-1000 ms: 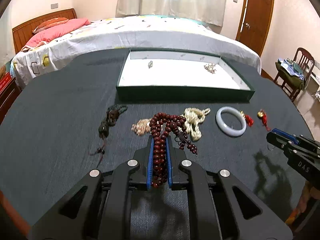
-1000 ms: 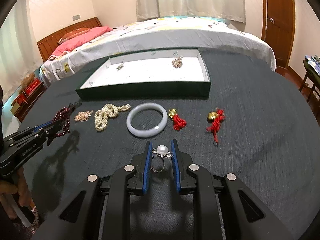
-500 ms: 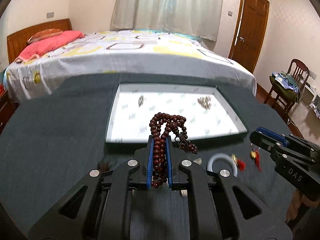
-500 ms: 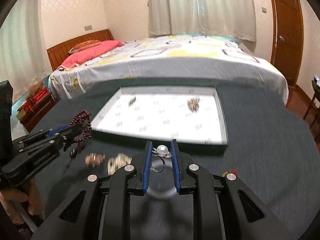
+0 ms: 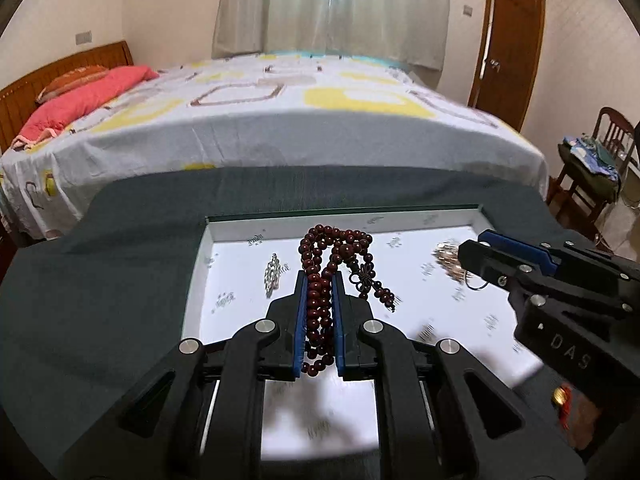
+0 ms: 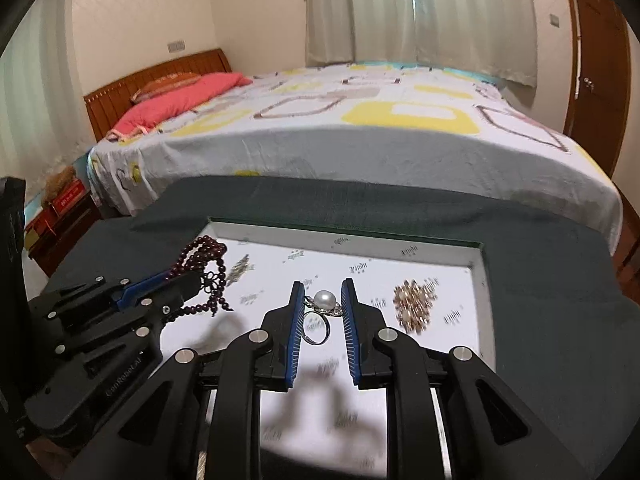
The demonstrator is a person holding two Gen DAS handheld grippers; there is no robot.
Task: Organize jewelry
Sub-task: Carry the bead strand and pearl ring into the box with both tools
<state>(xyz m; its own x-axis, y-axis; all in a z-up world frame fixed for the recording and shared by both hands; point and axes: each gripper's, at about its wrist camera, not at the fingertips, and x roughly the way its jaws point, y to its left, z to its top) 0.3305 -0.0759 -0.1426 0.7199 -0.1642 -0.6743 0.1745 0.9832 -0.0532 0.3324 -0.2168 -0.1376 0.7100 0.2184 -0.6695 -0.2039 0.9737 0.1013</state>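
My left gripper (image 5: 319, 280) is shut on a dark red bead bracelet (image 5: 332, 252) and holds it above the white-lined jewelry tray (image 5: 280, 222). My right gripper (image 6: 322, 290) is shut on a pearl ring (image 6: 323, 301), also above the tray (image 6: 486, 280). In the left wrist view the right gripper (image 5: 476, 258) comes in from the right. In the right wrist view the left gripper (image 6: 176, 284) with its beads (image 6: 202, 256) is on the left. A small silver piece (image 5: 273, 274) and a gold cluster (image 6: 414, 306) lie in the tray.
The tray sits on a table with a dark cloth (image 5: 100, 280). A bed (image 5: 280, 120) stands right behind the table. A chair with clothes (image 5: 592, 160) is at the right, near a wooden door (image 5: 508, 40). A red-tasselled charm (image 5: 562, 400) shows at lower right.
Both grippers have risen from the table and moved forward over the tray, each carrying its piece. The loose jewelry row on the cloth has dropped out of view.
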